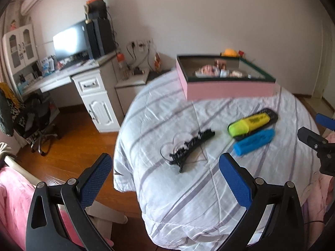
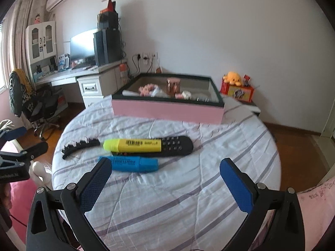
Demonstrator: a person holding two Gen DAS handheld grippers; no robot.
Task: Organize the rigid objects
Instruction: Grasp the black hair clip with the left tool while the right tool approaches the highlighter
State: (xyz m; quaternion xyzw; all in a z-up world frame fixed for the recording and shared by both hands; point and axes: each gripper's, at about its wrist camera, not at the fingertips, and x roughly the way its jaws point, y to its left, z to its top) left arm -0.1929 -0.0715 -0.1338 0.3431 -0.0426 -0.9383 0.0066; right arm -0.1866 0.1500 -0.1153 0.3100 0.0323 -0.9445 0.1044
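- Daylight fills the room, soft and even; shadows under the yellow highlighter (image 2: 134, 145) stay faint
- The monitor (image 1: 70, 42) glares white — washed out in both views
- Left wrist view is smeared; the pink box (image 1: 228, 87) and hair clip (image 1: 191, 148) look blurred
- Fisheye bends the wall and bed edge; corners go black

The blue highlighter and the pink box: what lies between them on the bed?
The yellow highlighter resting on the black remote, then bare striped bedding; clearest in the right wrist view.
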